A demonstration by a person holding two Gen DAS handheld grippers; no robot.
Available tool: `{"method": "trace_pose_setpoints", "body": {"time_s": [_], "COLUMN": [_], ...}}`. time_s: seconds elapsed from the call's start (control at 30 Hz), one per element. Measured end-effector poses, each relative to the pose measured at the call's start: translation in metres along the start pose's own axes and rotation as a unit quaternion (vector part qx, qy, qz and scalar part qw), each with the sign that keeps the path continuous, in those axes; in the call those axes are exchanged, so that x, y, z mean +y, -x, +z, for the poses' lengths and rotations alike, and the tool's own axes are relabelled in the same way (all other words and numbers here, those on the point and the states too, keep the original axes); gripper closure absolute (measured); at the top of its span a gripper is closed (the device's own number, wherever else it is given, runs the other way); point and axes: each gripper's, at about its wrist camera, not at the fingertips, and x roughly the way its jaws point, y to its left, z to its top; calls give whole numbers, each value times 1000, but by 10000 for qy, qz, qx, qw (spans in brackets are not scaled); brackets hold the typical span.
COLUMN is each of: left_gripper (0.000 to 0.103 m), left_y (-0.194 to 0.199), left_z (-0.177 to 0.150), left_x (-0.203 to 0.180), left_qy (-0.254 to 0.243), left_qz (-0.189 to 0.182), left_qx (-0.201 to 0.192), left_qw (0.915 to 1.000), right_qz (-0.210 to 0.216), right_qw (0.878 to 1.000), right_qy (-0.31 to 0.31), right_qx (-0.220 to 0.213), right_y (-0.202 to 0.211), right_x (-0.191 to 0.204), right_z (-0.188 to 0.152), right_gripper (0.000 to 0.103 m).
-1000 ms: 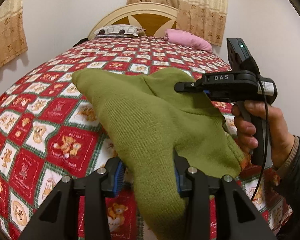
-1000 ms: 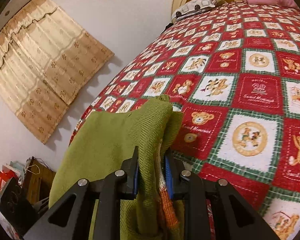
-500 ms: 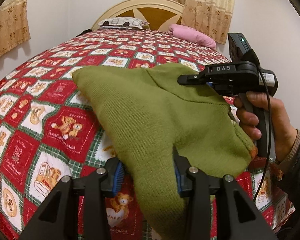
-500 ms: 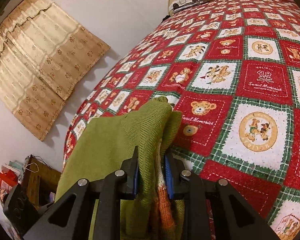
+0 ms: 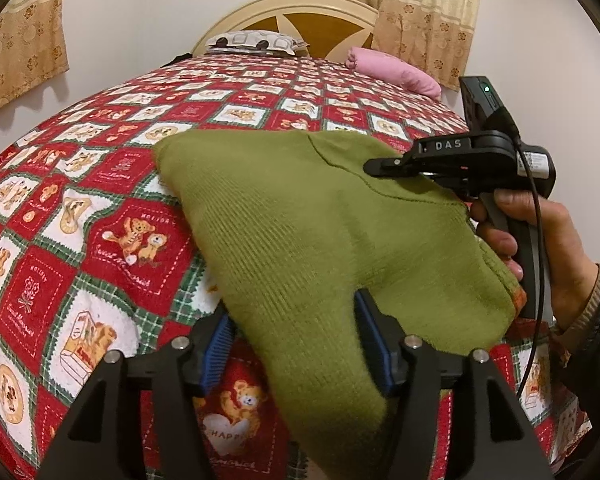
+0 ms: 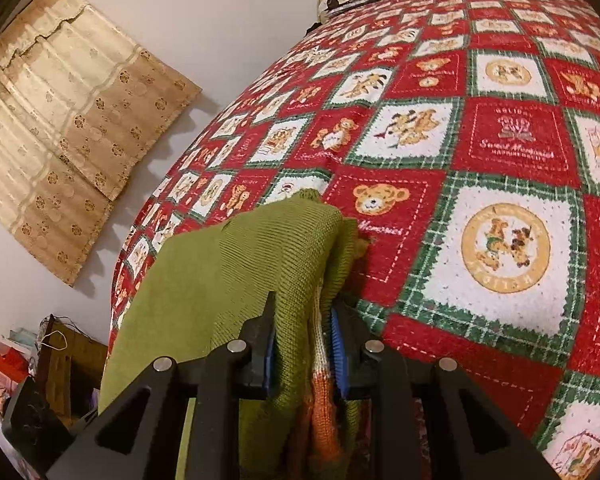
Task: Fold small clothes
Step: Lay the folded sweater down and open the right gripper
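Note:
A small green knit garment (image 5: 312, 232) with an orange and white striped edge (image 6: 320, 384) is held up over the bed between both grippers. My left gripper (image 5: 296, 344) has its blue pads on either side of a thick fold of the garment's near end. My right gripper (image 6: 302, 344) is shut on the bunched side of the garment (image 6: 236, 280). In the left wrist view the right gripper (image 5: 384, 166) reaches in from the right, held by a hand. The garment's far corner (image 5: 168, 156) rests on the bedspread.
The bed has a red, white and green teddy-bear bedspread (image 5: 100, 216) (image 6: 500, 184). A patterned pillow (image 5: 256, 40) and a pink pillow (image 5: 392, 72) lie at the headboard. Curtains (image 6: 72, 128) hang on the walls. Clutter (image 6: 32, 364) stands on the floor beside the bed.
Both grippers have carried the garment forward and lower over the bed. The bedspread looks closer in both views. The grips are unchanged.

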Motion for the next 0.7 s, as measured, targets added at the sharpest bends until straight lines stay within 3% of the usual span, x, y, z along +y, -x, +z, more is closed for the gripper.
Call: {"method": "trace_pose_setpoints", "body": {"time_s": [0.17, 0.23, 0.37, 0.5, 0.63, 0.7], "left_gripper": [37, 35, 22, 20, 13, 4], "left_y": [8, 18, 34, 13, -5, -11], "left_z": [4, 9, 27, 35, 30, 26], "left_x": [-1, 1, 13, 31, 32, 35], "left_qy": [-52, -104, -154, -19, -13, 22], "left_qz": [92, 215, 611, 661, 874, 911], "left_qx": [-30, -238, -705, -466, -255, -260], "left_qw": [9999, 9994, 9955, 9967, 9958, 9955], "right_qz": [-15, -128, -453, -250, 57, -297], "right_qw": [10000, 9999, 9972, 9932, 9894, 9887], "right_qy": [-30, 69, 390, 818, 1386, 1465], "right_qx": [14, -29, -457, -787, -428, -112], "right_y": [0, 4, 34, 68, 72, 56], "right_x": [-2, 2, 20, 51, 79, 75], "right_z": [0, 0, -1, -11, -44, -62], "right_gripper": [78, 75, 70, 63, 53, 53]}}
